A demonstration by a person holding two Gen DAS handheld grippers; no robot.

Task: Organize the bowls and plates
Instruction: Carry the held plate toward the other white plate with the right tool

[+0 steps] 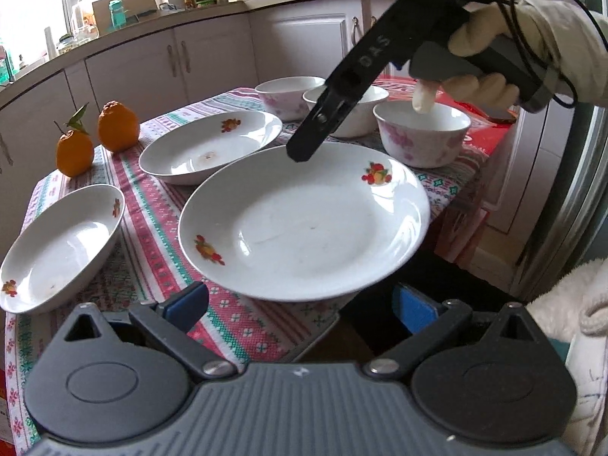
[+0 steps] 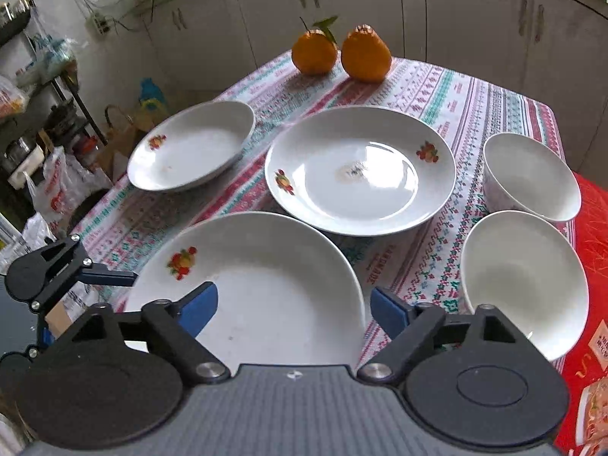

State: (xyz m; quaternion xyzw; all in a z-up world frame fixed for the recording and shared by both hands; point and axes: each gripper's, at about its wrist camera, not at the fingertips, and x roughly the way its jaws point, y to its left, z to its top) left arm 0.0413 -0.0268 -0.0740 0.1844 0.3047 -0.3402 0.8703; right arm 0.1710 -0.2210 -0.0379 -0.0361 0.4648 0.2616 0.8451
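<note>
**A:** How were the tongs?

**B:** The left gripper (image 1: 300,306) was released, with its blue pads wide apart, just at the near rim of the big plate (image 1: 304,220) and not touching it, as far as I could see. The right gripper (image 2: 292,306) was also spread wide, one pad above the same plate (image 2: 266,285) and the other beyond its rim at 3 o'clock.

**A:** And where did the dishes lie?

**B:** In the left wrist view, the big plate sat flat on the striped tablecloth (image 1: 152,228). A second plate (image 1: 209,144) was at 11 o'clock from it, a tilted shallow dish (image 1: 60,247) at 9 o'clock, and three bowls (image 1: 421,133) at 1 o'clock, mouths upward. Being round, they showed no long axis. Two oranges (image 1: 117,125) stood at the table's far left corner.
</note>
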